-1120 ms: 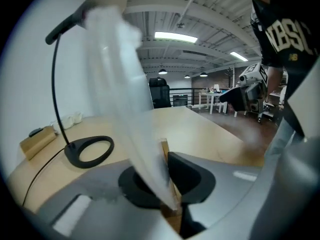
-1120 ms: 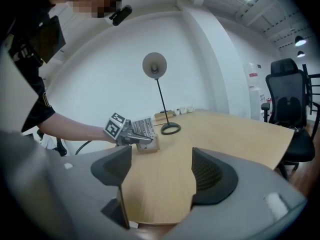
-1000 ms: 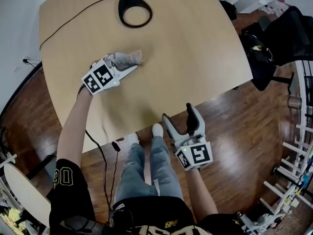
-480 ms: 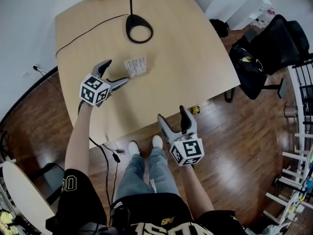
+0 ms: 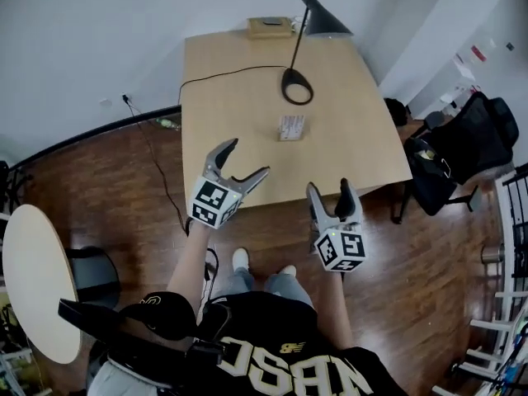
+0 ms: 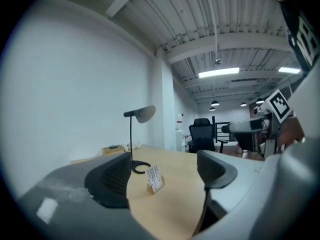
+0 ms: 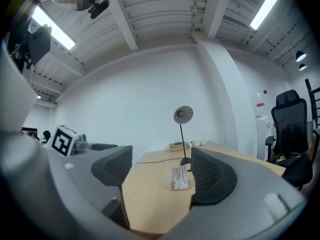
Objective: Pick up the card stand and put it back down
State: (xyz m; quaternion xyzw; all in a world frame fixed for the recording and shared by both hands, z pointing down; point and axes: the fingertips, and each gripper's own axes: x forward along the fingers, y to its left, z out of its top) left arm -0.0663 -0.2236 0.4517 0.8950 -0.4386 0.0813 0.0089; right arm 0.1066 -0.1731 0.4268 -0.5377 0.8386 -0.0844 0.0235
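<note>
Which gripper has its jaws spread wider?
The left gripper: its jaws stand wide apart, though closing, with nothing between them. The right gripper keeps a narrower gap, also empty.

Pale beige wood-grain tabletop (image 5: 239, 106). Matt blk desk lamp w/ ring base (image 5: 298, 86), thin blk cable (image 5: 223, 76). Card stand (image 5: 291, 127): white cards w/ fine dark print, tan wood base. Plank floor (image 5: 115, 163) glossy dk red-brown. Plain white wall (image 5: 99, 31). Blk swivel chair (image 5: 478, 139). Cream-white round side table (image 5: 29, 279). Blk shirt (image 5: 289, 370) w/ white lettering; faded blue jeans (image 5: 247, 283).
</note>
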